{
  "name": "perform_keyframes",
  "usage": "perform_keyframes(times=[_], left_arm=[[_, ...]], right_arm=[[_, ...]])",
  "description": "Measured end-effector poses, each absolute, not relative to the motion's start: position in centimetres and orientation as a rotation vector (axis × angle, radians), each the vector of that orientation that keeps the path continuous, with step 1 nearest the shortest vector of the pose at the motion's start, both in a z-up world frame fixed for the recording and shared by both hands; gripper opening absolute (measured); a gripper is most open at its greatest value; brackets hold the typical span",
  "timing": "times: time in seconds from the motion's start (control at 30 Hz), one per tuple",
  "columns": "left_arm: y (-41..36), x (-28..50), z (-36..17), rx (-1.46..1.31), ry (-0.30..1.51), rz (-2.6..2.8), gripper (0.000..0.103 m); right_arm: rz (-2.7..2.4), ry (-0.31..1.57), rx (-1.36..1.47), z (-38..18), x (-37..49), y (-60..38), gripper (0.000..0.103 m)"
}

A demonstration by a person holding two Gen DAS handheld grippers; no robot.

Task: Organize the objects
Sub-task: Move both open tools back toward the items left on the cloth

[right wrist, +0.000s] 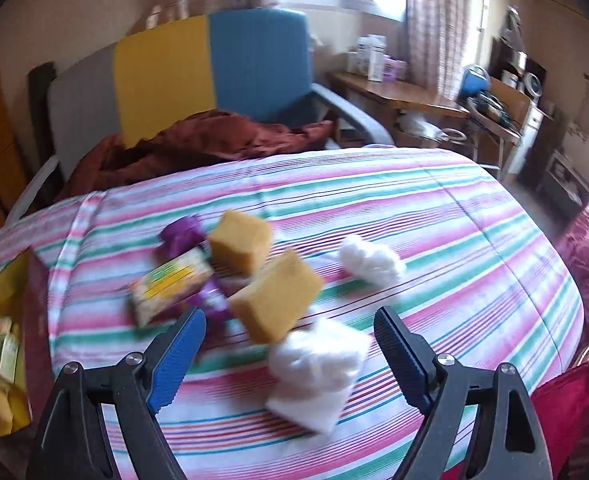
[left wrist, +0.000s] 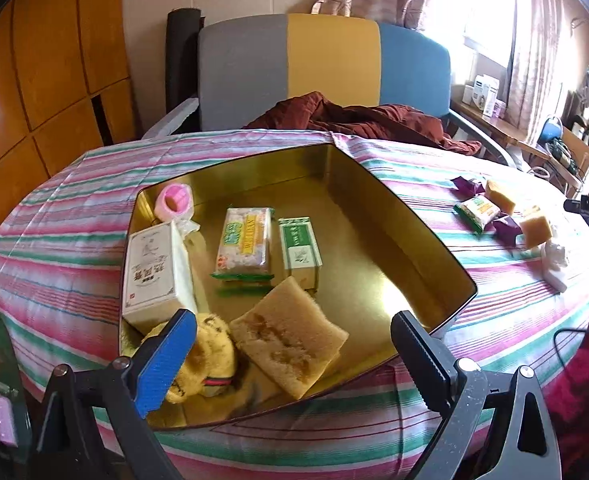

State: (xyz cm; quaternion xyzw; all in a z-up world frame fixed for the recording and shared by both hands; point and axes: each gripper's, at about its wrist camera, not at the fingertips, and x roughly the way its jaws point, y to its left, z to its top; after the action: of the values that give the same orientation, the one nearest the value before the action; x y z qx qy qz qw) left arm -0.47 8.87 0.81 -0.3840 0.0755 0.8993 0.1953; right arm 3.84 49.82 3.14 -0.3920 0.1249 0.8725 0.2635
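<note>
A gold tin [left wrist: 434, 256] sits on the striped table and holds a white box [left wrist: 154, 272], a snack packet [left wrist: 244, 246], a green box [left wrist: 299, 246], a pink roll [left wrist: 174, 200], a flat sponge [left wrist: 288, 336] and a yellow plush [left wrist: 210, 356]. My left gripper [left wrist: 294, 344] is open and empty over the tin's near edge. My right gripper [right wrist: 290, 340] is open and empty just above two yellow sponge blocks [right wrist: 274, 296], white cotton [right wrist: 318, 360], a snack packet [right wrist: 170, 284] and purple wrappers [right wrist: 182, 232]. The right wrist view is blurred.
A grey, yellow and blue chair [left wrist: 326, 60] with a rust-red cloth [left wrist: 358, 116] stands behind the table. A cluttered wooden desk [right wrist: 406, 92] is at the back right. A red garment [right wrist: 586, 252] lies at the table's right edge.
</note>
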Motion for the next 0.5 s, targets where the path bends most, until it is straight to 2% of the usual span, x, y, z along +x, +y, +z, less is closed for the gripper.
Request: perform_keyframes(times=[0.13, 0.3, 0.5], left_arm=[[10.3, -0.6, 1.5, -1.053, 0.226, 2.487, 0.098], [13.3, -0.5, 2.1, -1.011, 0.282, 2.438, 0.098], [17.3, -0.1, 2.2, -0.987, 0.349, 2.359, 0.098]], right_arm=[[2.298, 0.432, -1.036, 2.5, 4.6, 52.9, 0.088], [2.249, 0.668, -1.024, 1.2, 6.0, 55.5, 0.088], [2.210, 0.835, -1.001, 0.4, 6.8, 57.1, 0.088]])
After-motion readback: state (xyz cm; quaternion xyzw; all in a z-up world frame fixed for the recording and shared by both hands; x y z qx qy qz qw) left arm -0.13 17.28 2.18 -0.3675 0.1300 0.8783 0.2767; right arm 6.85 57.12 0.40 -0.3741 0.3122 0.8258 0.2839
